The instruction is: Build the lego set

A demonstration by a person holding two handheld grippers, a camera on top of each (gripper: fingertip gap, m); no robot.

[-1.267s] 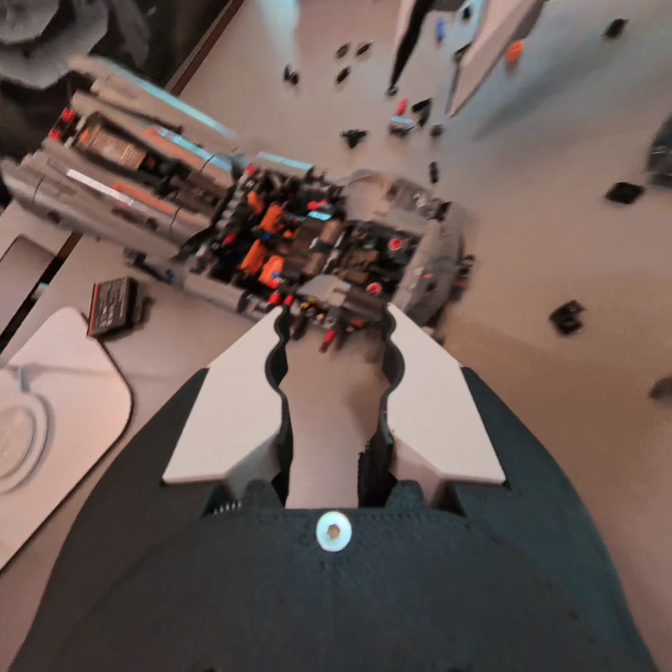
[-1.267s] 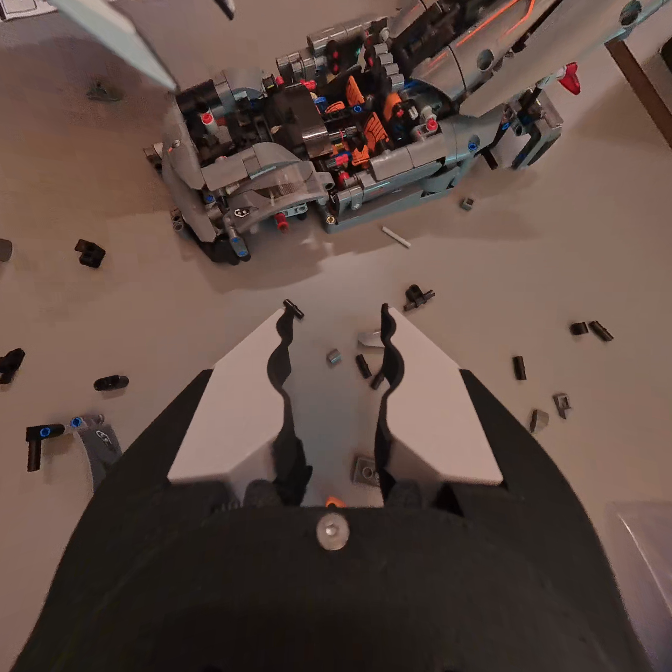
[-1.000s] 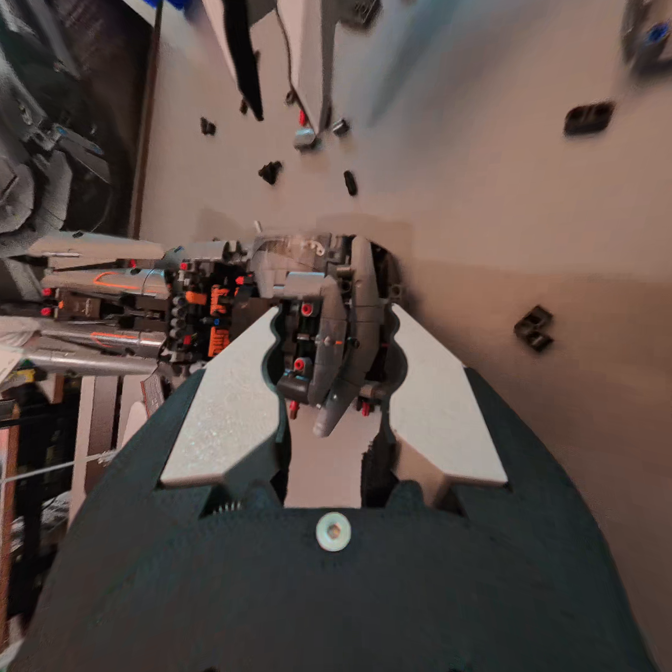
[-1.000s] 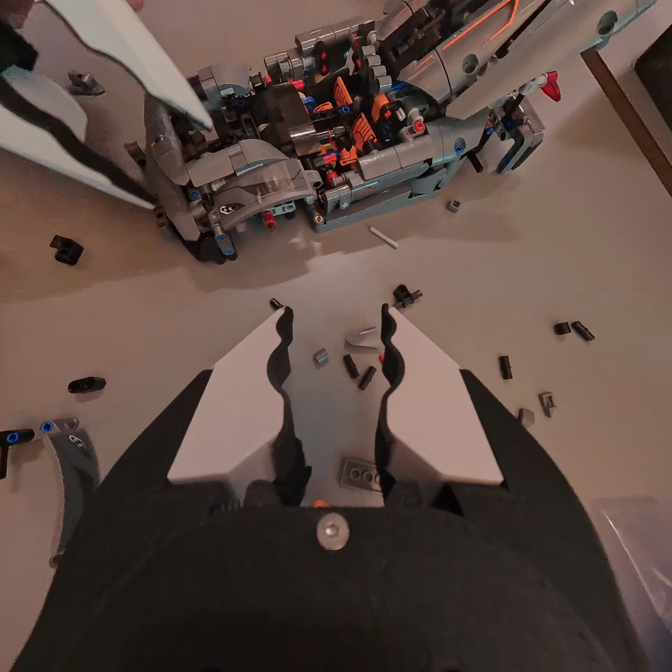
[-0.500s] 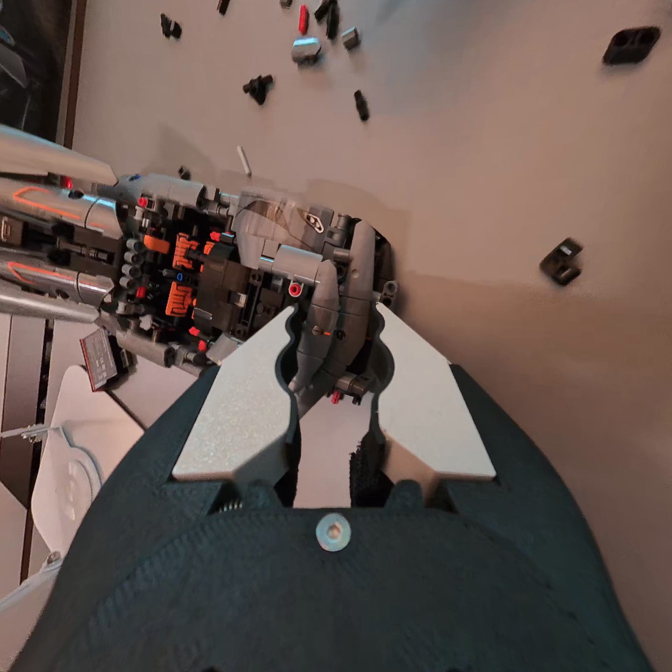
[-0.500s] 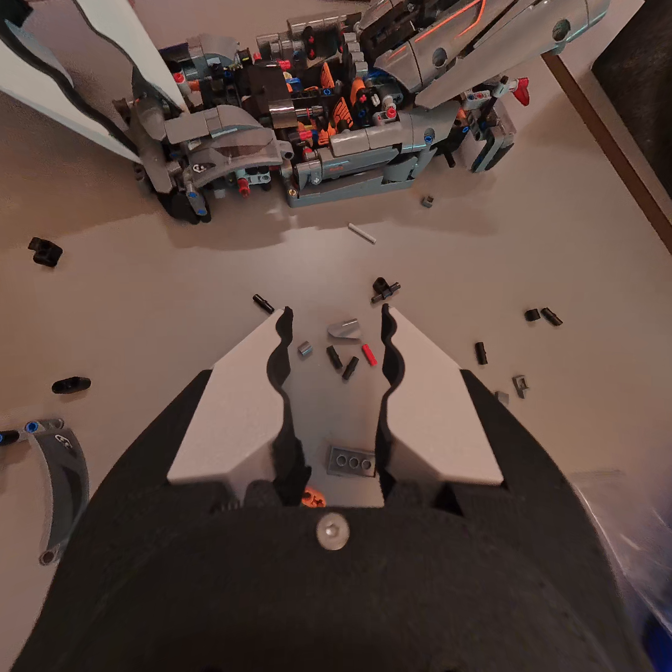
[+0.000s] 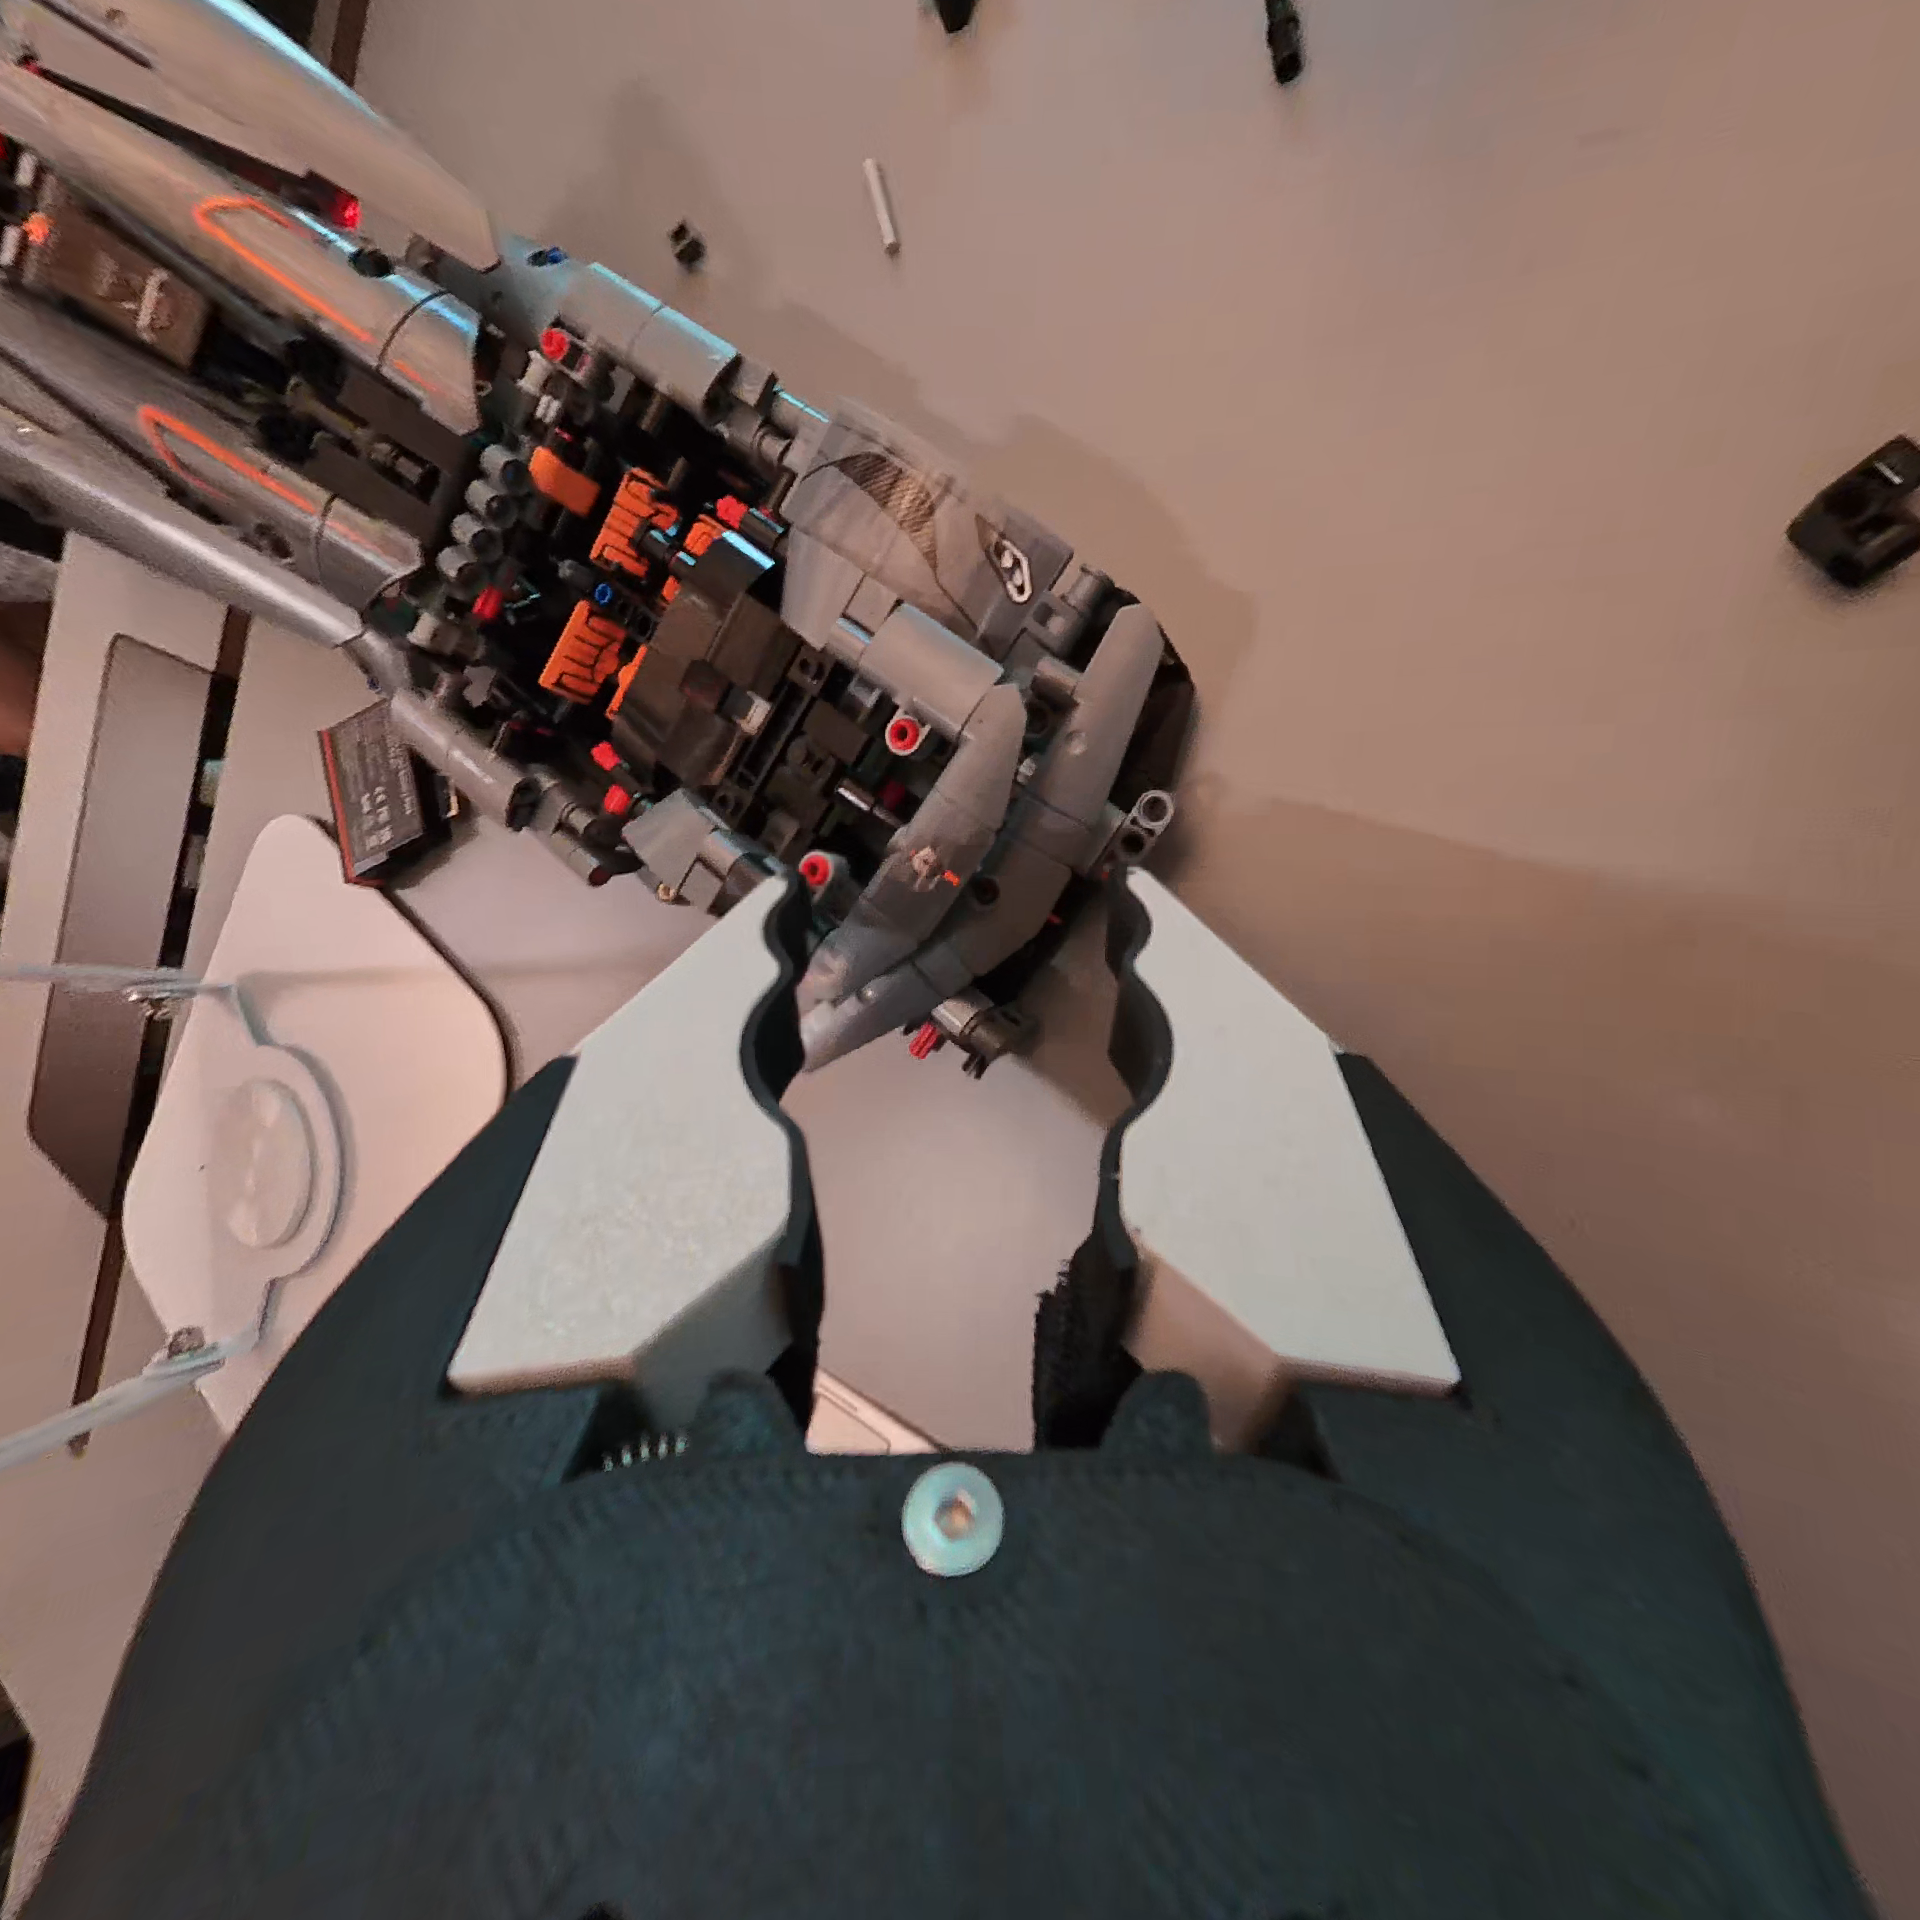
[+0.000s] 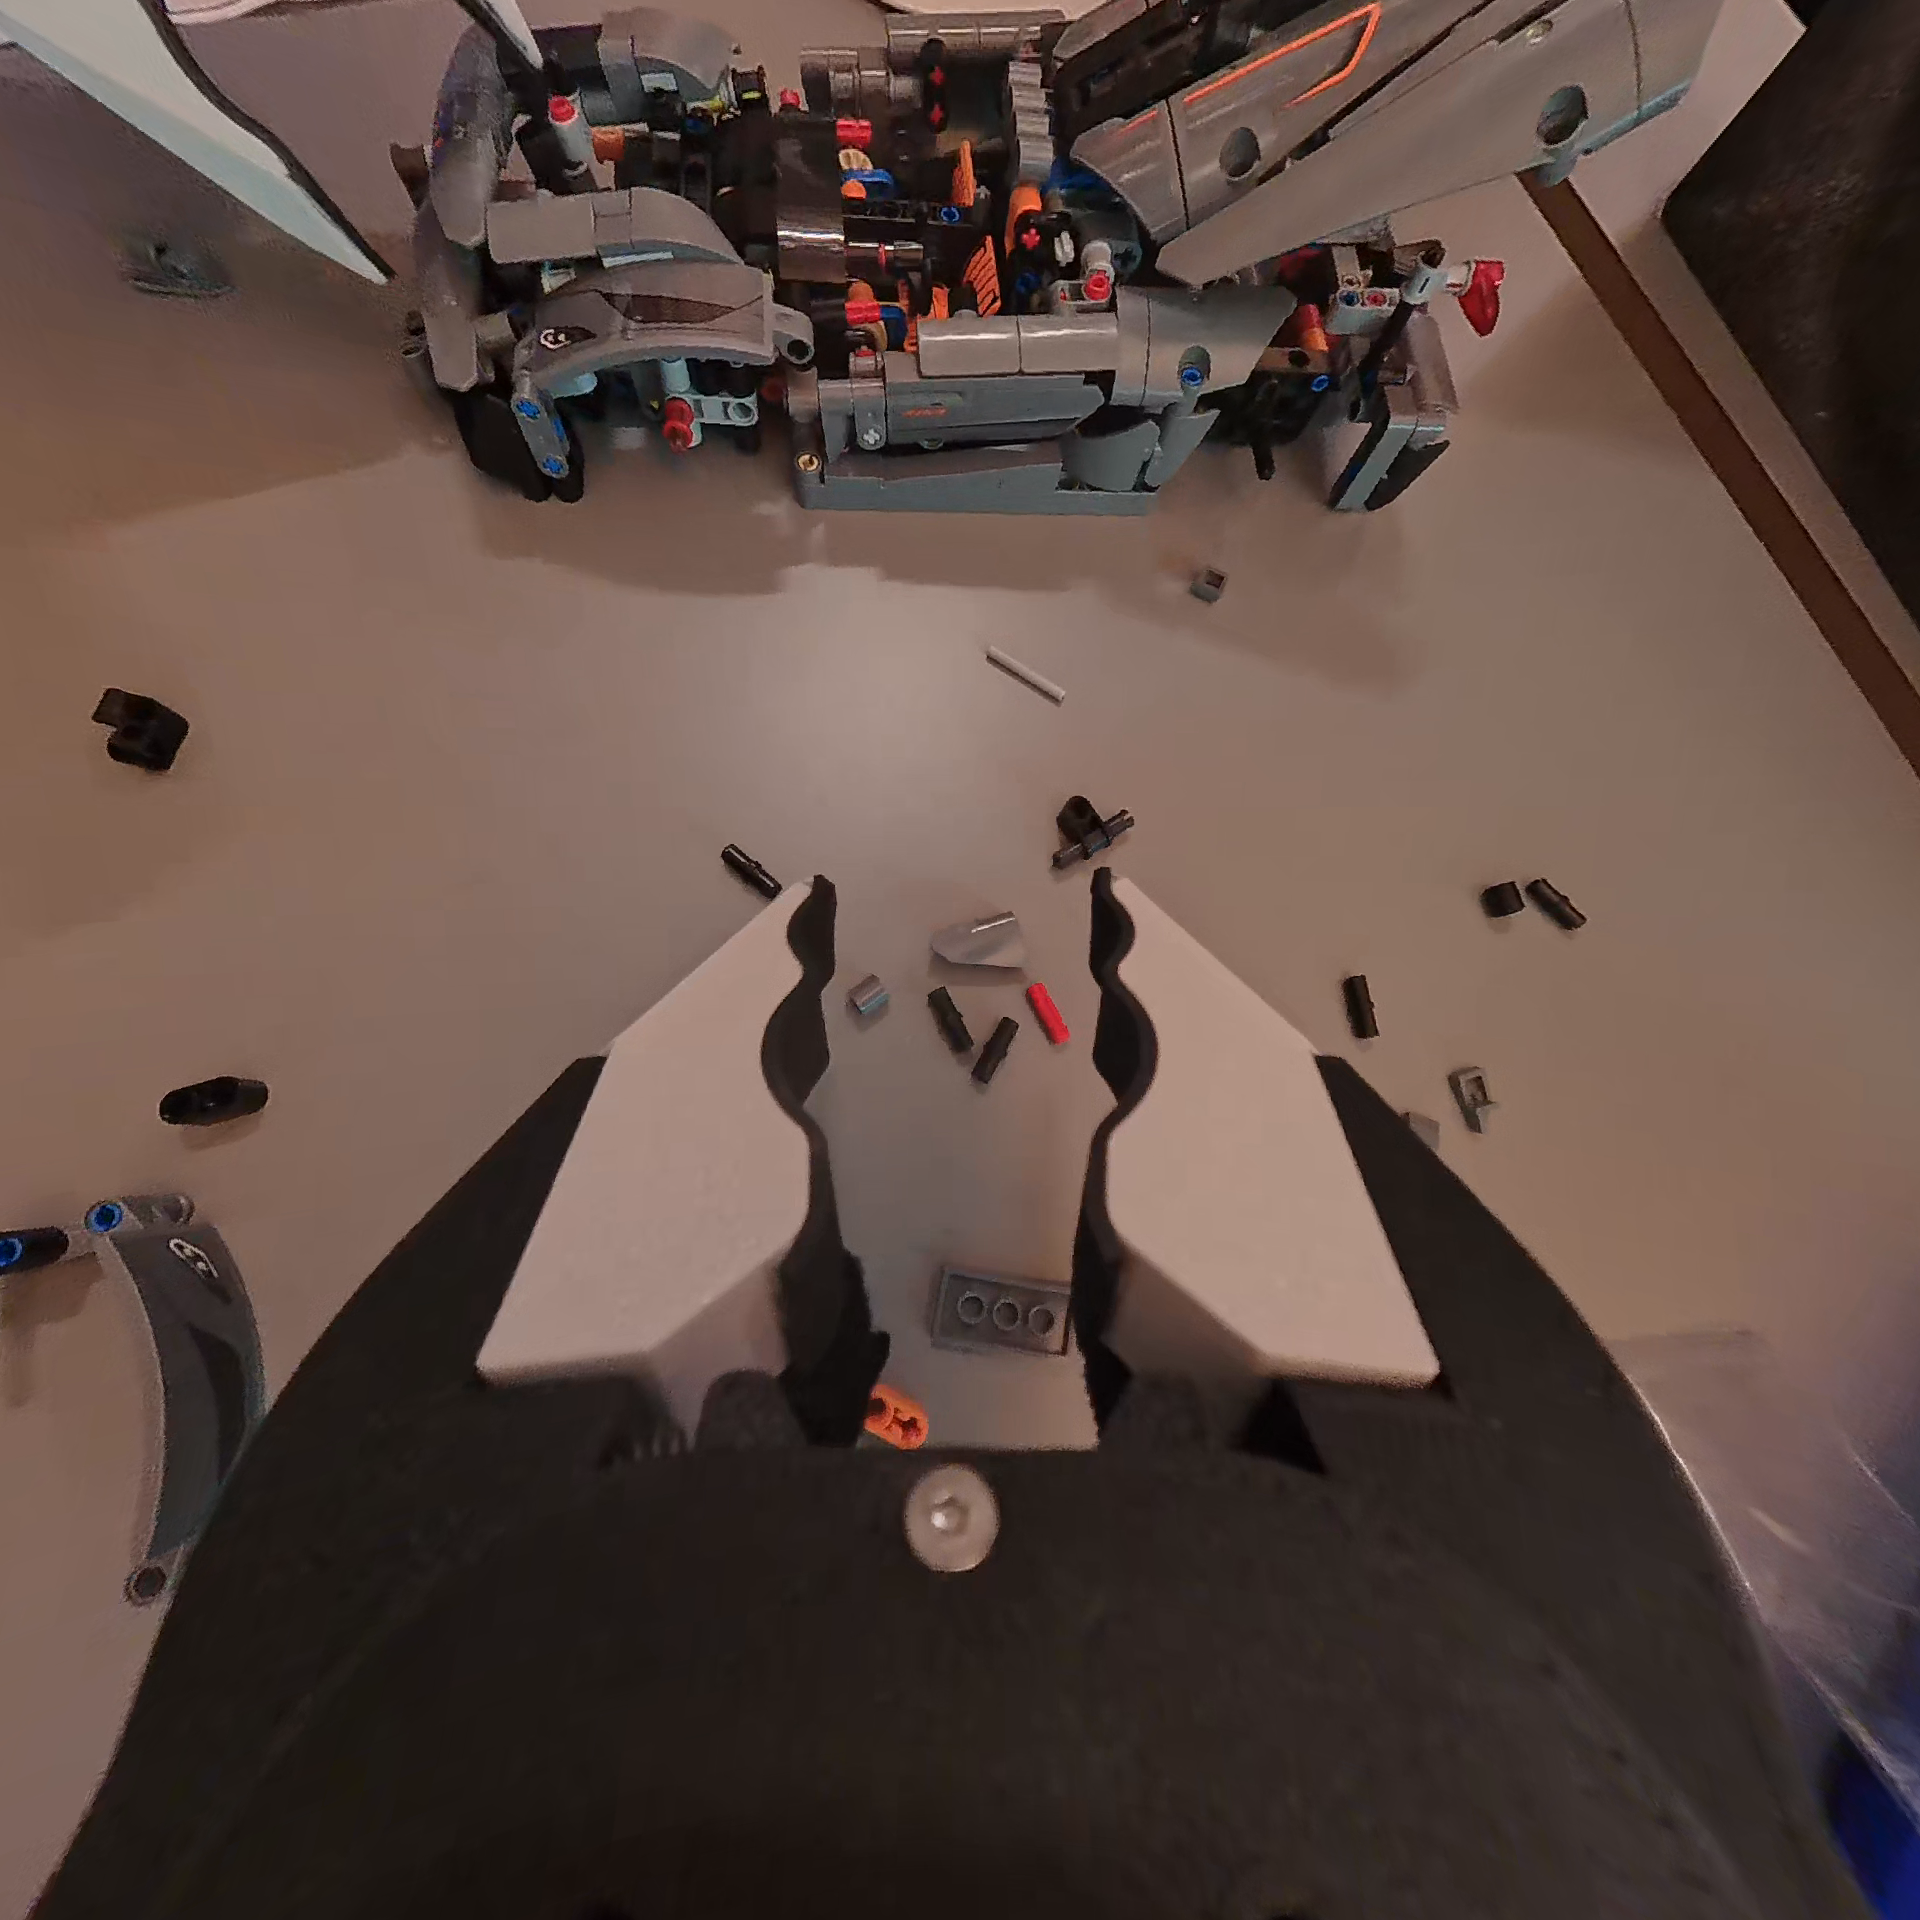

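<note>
Fingers (image 8: 810, 935) apart, both grippers | one model (image 8: 935, 260) | two black pins (image 8: 971, 1034)

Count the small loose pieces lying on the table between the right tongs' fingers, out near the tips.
5: a grey wedge farthest out, a small grey stub on the left, two black pins in the middle, a red pin on the right. The fingers may hide others.

Both tools are built alike. The left claw (image 7: 956, 904) has a broad, dark teal-black printed body, rough in texture, flaring out like a wing. Two pale grey wedge fingers (image 7: 665, 1122) taper forward, each lined on its inner edge with wavy black padding. A silver hex screw (image 7: 953, 1519) sits at the centre of the body, and a small coil spring (image 7: 642, 1450) shows beside the left finger's root. The right claw (image 8: 956, 894) looks blacker, with the same grey fingers (image 8: 1236, 1143) and its own screw (image 8: 950, 1517).
</note>
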